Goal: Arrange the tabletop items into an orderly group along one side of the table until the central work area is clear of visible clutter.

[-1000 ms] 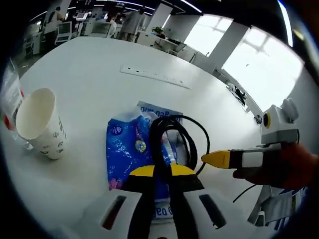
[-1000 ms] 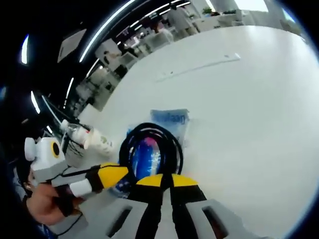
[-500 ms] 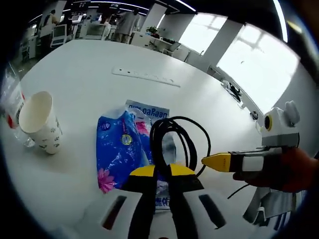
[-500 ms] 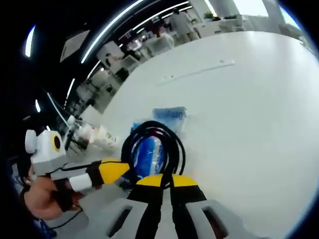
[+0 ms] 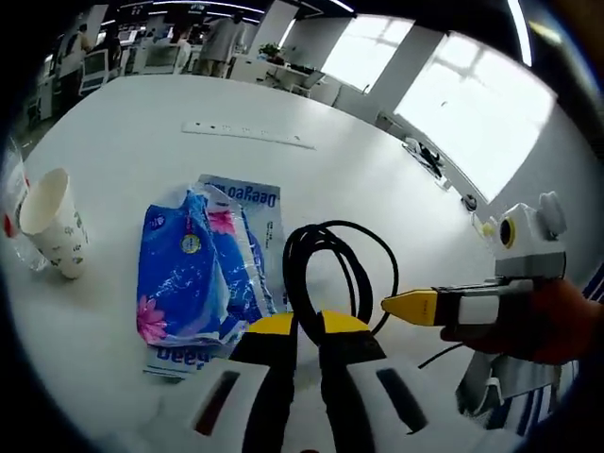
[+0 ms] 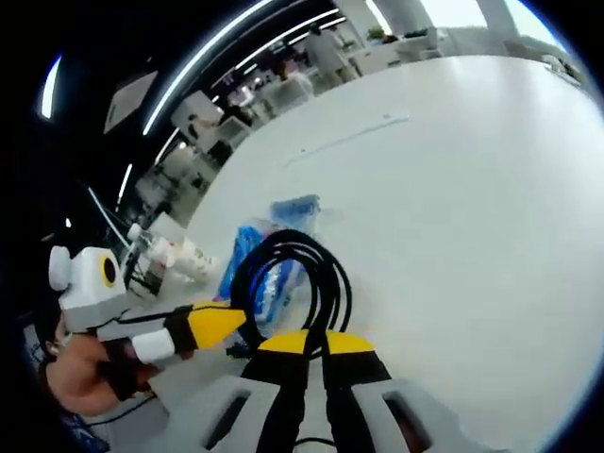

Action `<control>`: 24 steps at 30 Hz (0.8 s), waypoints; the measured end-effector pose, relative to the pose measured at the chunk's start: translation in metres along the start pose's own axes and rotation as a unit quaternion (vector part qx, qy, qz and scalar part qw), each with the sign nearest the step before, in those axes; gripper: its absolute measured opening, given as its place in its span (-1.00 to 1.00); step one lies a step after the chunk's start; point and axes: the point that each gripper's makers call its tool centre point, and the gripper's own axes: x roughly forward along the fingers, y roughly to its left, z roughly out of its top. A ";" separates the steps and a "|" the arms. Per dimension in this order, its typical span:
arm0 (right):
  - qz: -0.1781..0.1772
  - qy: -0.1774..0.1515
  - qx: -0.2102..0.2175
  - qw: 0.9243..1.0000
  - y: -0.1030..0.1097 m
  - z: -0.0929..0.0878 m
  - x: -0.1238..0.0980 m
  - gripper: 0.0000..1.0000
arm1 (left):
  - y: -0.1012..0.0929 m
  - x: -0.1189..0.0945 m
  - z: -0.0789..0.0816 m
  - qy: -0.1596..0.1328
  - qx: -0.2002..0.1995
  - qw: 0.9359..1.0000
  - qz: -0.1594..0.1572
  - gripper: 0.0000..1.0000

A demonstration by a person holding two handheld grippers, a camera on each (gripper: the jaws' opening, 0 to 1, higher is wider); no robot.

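A coil of black cable (image 5: 326, 269) rises from between the yellow tips of my left gripper (image 5: 307, 326), which is shut on it. My right gripper (image 5: 408, 304) comes in from the right, held by a hand, with its tip at the coil's lower right edge. In the right gripper view the same cable coil (image 6: 288, 283) stands up from my right gripper (image 6: 311, 342), shut on it, while the left gripper (image 6: 215, 324) touches the coil's lower left. A crumpled blue tissue pack (image 5: 203, 274) lies on the white table (image 5: 123, 132), left of the coil; the blue pack (image 6: 257, 260) also sits beyond it.
A white paper cup (image 5: 52, 222) stands at the left with a clear plastic bottle (image 5: 9, 184) beside it; the cup (image 6: 193, 264) lies far left. A flat white power strip (image 5: 247, 135) is set into the table farther back. Desks and people are beyond the far edge.
The cable coil, held in both grippers, has come off the blue pack toward the right. The pack now lies beside the coil instead of under it.
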 end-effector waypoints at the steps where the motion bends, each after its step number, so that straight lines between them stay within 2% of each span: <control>1: -0.002 -0.001 0.003 1.000 -0.003 -0.001 -0.003 -0.98 | -0.003 0.002 -0.002 0.002 0.002 1.000 -0.002 -0.91; 14: -0.020 -0.005 0.027 0.999 -0.033 -0.010 -0.017 -0.98 | -0.029 0.020 -0.013 0.024 0.020 0.999 -0.017 -0.91; 24: -0.022 0.002 0.036 0.999 -0.043 -0.009 -0.009 -0.98 | -0.026 0.034 -0.019 0.041 0.018 0.999 -0.007 -0.90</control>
